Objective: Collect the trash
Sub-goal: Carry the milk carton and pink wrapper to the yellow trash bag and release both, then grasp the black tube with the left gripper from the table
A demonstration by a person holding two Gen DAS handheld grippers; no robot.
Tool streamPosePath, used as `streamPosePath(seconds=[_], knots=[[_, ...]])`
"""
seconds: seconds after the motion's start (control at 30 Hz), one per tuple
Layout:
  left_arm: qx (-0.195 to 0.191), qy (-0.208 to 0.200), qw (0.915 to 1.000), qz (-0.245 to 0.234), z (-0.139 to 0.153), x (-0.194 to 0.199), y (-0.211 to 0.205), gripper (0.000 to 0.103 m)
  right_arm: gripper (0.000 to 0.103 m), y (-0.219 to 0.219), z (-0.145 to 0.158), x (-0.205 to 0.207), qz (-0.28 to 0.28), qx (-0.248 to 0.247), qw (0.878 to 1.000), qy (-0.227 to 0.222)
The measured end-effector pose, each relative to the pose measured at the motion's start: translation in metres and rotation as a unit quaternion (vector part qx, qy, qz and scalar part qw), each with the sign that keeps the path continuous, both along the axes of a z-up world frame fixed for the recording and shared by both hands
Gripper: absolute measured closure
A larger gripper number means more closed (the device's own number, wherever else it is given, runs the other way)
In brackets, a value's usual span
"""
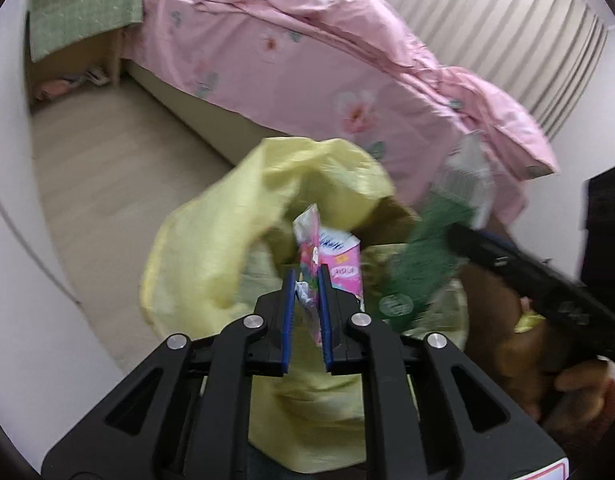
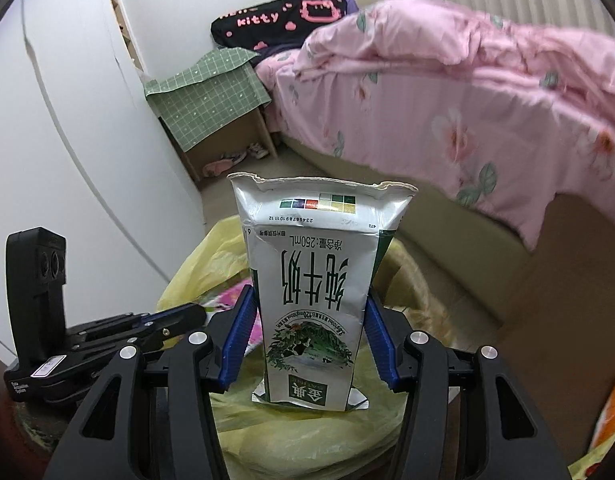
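My left gripper [image 1: 307,292] is shut on a pink drink carton [image 1: 339,256], which sticks up over the mouth of a yellow trash bag [image 1: 227,240]. Coming in from the right, blurred, my right gripper [image 1: 459,236] carries a green-and-white milk carton [image 1: 431,256]. In the right wrist view my right gripper [image 2: 311,340] is shut on that milk carton [image 2: 311,280], its blue pads pressing both sides and its torn top pointing away. It hangs over the yellow bag [image 2: 211,264]. My left gripper [image 2: 191,312] reaches in from the left.
A bed with a pink flowered quilt [image 1: 307,64] runs behind the bag. A bedside table under a green cloth [image 2: 207,92] stands by the white wardrobe [image 2: 67,140]. Pale floor [image 1: 107,168] lies left of the bag. A hand [image 1: 547,364] grips the right tool.
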State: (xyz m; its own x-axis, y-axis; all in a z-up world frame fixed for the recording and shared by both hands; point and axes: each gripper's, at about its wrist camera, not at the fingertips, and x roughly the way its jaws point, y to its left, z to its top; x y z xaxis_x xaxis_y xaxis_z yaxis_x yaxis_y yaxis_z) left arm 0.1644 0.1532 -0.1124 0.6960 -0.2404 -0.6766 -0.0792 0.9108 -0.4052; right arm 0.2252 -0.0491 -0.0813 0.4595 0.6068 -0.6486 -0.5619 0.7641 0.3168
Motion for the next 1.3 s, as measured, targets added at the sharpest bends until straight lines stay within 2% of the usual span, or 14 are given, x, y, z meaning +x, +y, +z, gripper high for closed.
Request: streamPosePath(seconds=[0.07, 0.1, 0.27, 0.53, 0.7, 0.83, 1.03, 1.3], knots=[[-0.011, -0.006, 0.9999, 0.005, 0.005, -0.004, 0.001, 0.073, 0.052, -0.002, -0.005, 0.002, -0.003, 0.0, 1.0, 0.017], [-0.013, -0.009, 0.9998, 0.013, 0.008, -0.005, 0.002, 0.067, 0.048, -0.003, -0.006, 0.002, -0.005, -0.004, 1.0, 0.02], [-0.003, -0.028, 0.9982, 0.052, 0.03, -0.016, 0.01, 0.058, 0.047, -0.014, 0.001, -0.012, -0.014, -0.009, 1.0, 0.008], [0.028, -0.059, 0.9972, 0.035, 0.058, -0.029, -0.02, 0.05, 0.046, -0.058, 0.034, -0.042, -0.041, -0.003, 0.999, -0.025], [0.039, -0.084, 0.9957, -0.005, 0.077, -0.036, -0.059, 0.047, 0.046, -0.095, 0.06, -0.076, -0.064, -0.033, 0.995, -0.064], [0.047, -0.1, 0.9925, -0.051, 0.087, -0.042, -0.101, 0.044, 0.046, -0.141, 0.071, -0.106, -0.121, -0.062, 0.987, -0.085], [0.054, -0.119, 0.9819, -0.137, 0.094, -0.054, -0.169, 0.043, 0.046, -0.223, 0.064, -0.147, -0.203, -0.084, 0.972, -0.083], [0.056, -0.117, 0.9618, -0.241, 0.085, -0.067, -0.252, 0.043, 0.046, -0.305, 0.042, -0.206, -0.283, -0.172, 0.939, -0.094]])
